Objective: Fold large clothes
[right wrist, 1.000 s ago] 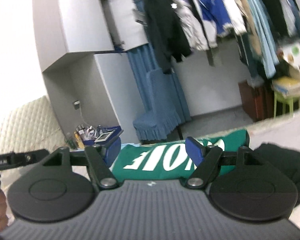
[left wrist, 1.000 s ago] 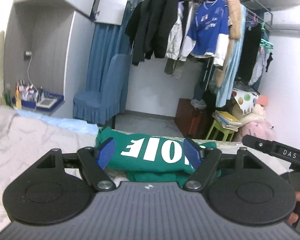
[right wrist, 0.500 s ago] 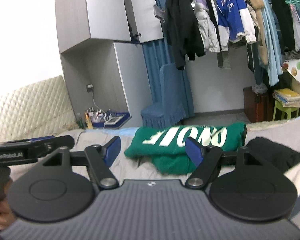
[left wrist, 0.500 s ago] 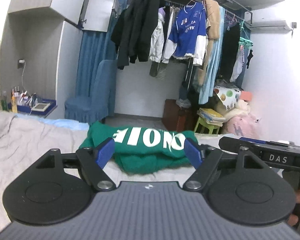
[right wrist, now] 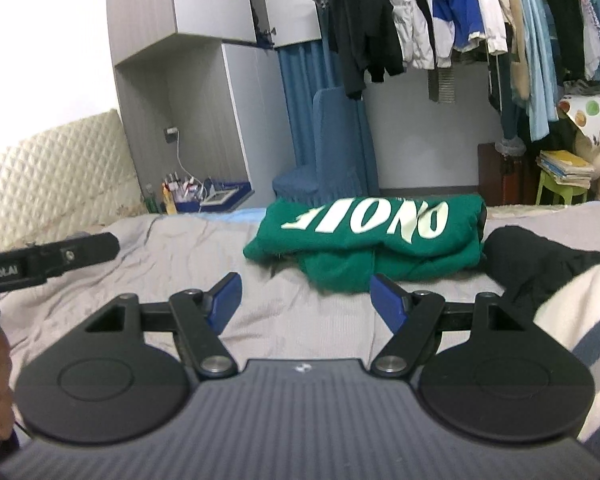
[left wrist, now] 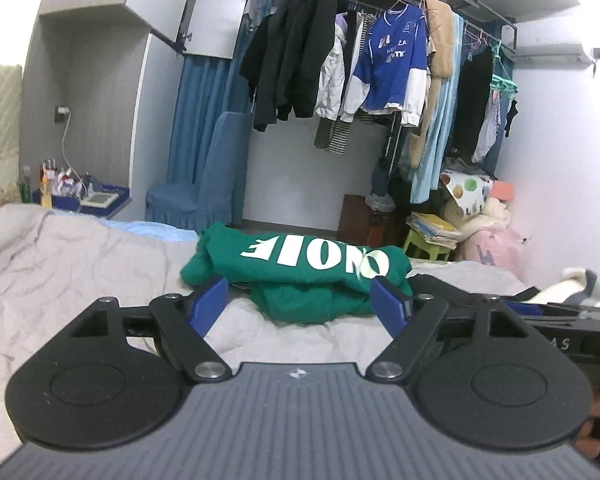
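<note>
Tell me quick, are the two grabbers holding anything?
Left gripper: open, holding nothing.
Right gripper: open, holding nothing; the green sweatshirt lies on the bed beyond it.

One folded green sweatshirt point(right wrist: 374, 240), one black garment point(right wrist: 528, 260), one blue-covered chair point(left wrist: 204, 188), and two grippers, left gripper point(left wrist: 298, 306) and right gripper point(right wrist: 304, 300).

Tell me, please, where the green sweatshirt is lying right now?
In both wrist views the green sweatshirt lies folded on the grey bed sheet, centre frame, a black garment at its right.
</note>
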The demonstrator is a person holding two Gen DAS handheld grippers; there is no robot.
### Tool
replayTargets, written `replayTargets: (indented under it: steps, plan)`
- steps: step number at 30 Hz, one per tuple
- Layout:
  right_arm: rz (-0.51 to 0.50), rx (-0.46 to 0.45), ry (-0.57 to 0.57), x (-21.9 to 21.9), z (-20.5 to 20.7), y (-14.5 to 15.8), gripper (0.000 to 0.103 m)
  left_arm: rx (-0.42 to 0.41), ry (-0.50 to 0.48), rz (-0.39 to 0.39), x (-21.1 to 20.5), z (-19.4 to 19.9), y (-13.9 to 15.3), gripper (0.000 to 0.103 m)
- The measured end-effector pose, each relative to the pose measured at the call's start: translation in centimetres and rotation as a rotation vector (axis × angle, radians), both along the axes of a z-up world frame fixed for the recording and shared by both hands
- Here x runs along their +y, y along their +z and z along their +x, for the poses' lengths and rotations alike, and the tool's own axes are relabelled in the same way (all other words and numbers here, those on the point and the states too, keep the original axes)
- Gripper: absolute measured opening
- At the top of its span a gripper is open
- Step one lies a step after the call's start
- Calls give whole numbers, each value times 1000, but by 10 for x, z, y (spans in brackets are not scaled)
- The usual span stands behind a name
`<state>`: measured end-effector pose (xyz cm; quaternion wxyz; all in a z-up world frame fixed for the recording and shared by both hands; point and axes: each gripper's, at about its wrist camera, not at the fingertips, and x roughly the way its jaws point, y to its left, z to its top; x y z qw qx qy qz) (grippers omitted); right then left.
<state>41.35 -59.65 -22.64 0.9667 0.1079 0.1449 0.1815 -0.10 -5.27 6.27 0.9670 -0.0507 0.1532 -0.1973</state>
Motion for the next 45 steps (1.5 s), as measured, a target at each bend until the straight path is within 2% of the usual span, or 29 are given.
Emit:
replayTargets:
  steps: [7, 12, 15, 17, 18, 22, 45]
  plan:
    - [3, 7, -24, 6, -5, -1, 74, -15, -9, 5, 7, -9, 2, 83]
    - [3, 20, -25, 13, -5, -3, 74, 3, -9, -8, 15, -5, 1, 90]
    - [1, 24, -35, 15, -4, -2, 75, 14, 11, -10, 20, -2, -1, 99]
    - [0, 25, -40, 16, -3, -2, 85, 14, 27, 4, 22, -1, -2, 102]
    - [-4, 23, -42, 16, -4, -2, 85, 12, 33, 9, 24, 0, -2, 103]
    - [-44, 38, -60, 21, -1, -1, 86, 20, 52, 15, 29, 2, -1, 103]
    - [-30, 34, -100, 14, -6, -1, 86, 66, 64, 55, 18, 3, -6, 103]
